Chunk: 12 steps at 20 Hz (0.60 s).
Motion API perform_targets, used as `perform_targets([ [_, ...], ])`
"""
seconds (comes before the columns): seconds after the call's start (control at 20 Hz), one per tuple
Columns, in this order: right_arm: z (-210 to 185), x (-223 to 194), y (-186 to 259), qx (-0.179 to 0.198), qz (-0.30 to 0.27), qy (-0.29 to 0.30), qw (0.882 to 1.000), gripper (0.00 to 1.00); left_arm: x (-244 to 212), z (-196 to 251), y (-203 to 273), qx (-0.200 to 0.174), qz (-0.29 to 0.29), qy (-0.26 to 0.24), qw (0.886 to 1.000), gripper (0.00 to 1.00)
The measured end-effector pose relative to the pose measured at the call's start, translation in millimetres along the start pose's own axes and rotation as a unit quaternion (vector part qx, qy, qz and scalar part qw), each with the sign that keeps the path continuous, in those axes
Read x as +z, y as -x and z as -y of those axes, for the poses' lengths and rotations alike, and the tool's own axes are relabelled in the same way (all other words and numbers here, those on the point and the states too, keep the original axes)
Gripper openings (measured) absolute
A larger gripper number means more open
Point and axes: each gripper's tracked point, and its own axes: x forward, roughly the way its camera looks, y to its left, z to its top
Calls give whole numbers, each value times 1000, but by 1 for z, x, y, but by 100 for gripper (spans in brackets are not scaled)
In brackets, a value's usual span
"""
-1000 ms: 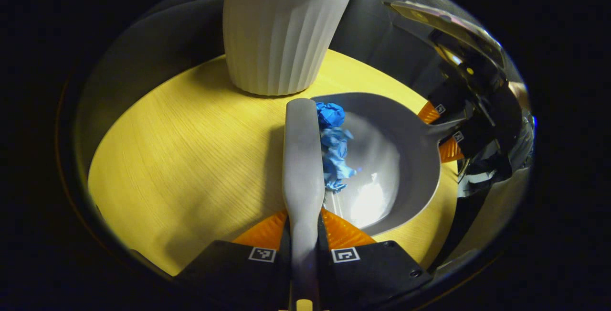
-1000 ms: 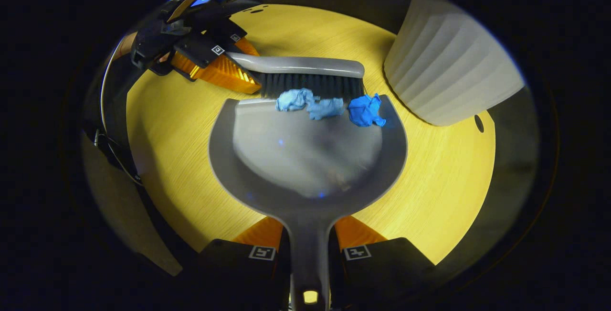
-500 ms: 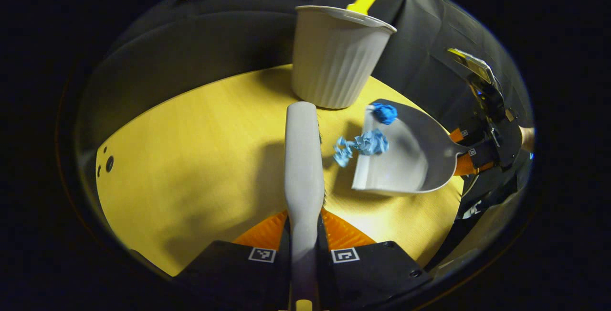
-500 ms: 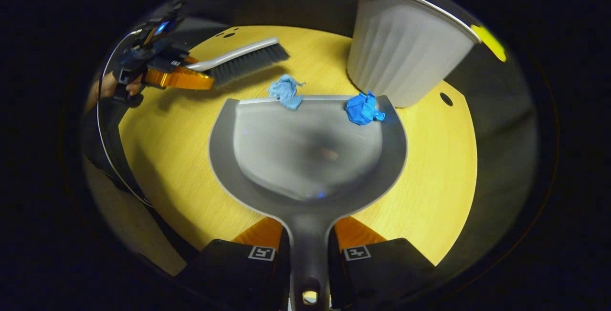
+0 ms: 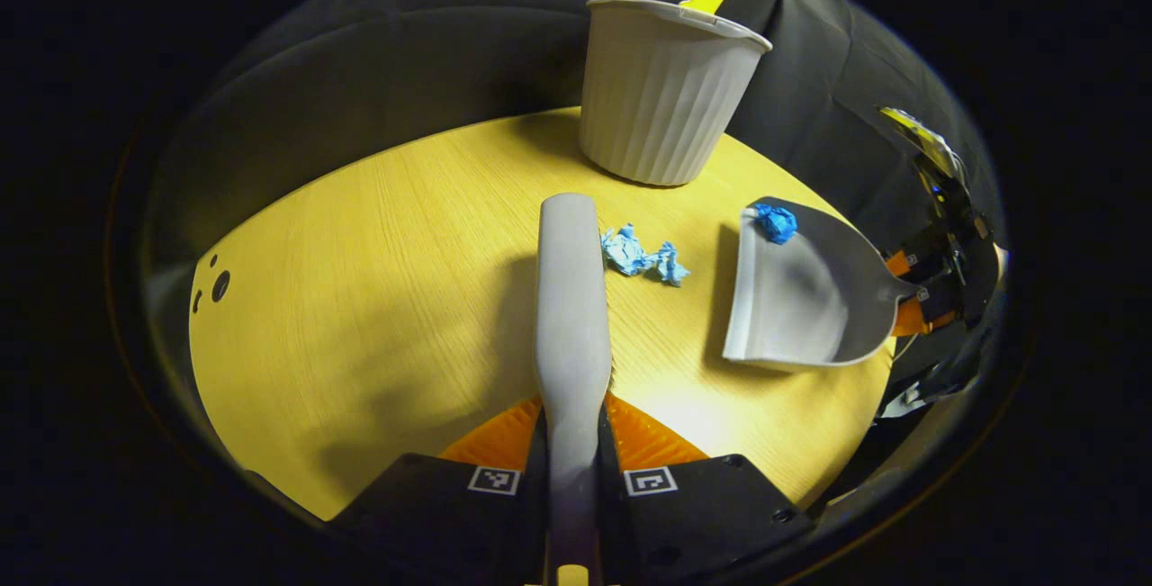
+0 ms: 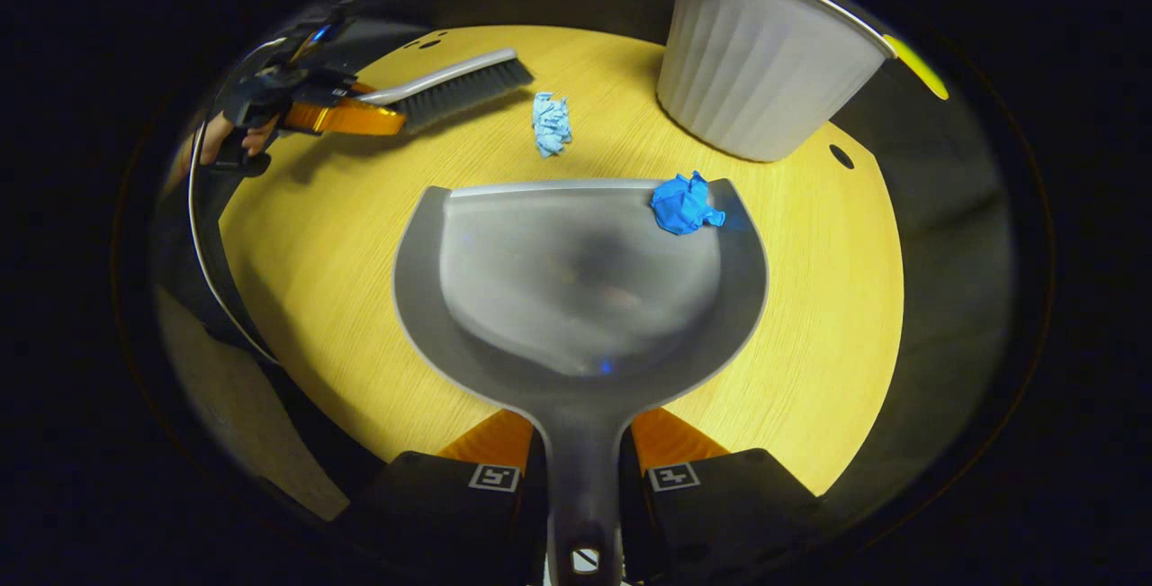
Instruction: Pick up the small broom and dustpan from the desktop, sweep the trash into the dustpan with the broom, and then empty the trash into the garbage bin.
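The left gripper (image 5: pixel 572 442) pinches the broom (image 5: pixel 571 298); the right gripper (image 6: pixel 583 455) pinches the dustpan (image 6: pixel 580 289), which holds one blue paper wad (image 6: pixel 684 203); a paler wad (image 6: pixel 549 122) lies beyond its lip.

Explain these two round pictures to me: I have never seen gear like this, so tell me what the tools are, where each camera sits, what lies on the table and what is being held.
No robot here: a person carries a two-finger hand-held gripper in each hand, and a fisheye camera rides on each, looking along its fingers.

In the left gripper view, the left hand-held gripper is shut on the handle of a small grey broom. In the right gripper view, the right hand-held gripper is shut on the handle of a grey plastic dustpan; the other gripper and broom show farther off, upper left.

On the round yellow wooden table stands a ribbed white garbage bin. A dark blue crumpled paper ball sits at the pan's front edge. A pale blue crumpled scrap lies on the table, outside the pan.
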Motion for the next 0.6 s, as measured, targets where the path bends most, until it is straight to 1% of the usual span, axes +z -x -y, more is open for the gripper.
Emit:
perform_targets([
  [0.1,-1,-1,0,7,-7,3,1000,37,2,2,-6,9,-13,-14,1000,28],
  [0.2,-1,-1,1,14,-10,4,1000,37,13,9,-17,4,-23,-32,999,28],
  [0.25,0,-2,2,16,-12,5,1000,37,19,17,-20,-5,-23,-45,999,28],
  [0.4,5,-2,3,26,-10,7,1000,37,27,50,-23,-51,-30,-82,995,28],
  [0.45,5,-4,2,28,-8,8,1000,37,27,59,-22,-69,-30,-94,993,25],
  [0.6,6,-3,0,31,-2,10,999,37,21,86,-15,-116,-38,-114,986,31],
])
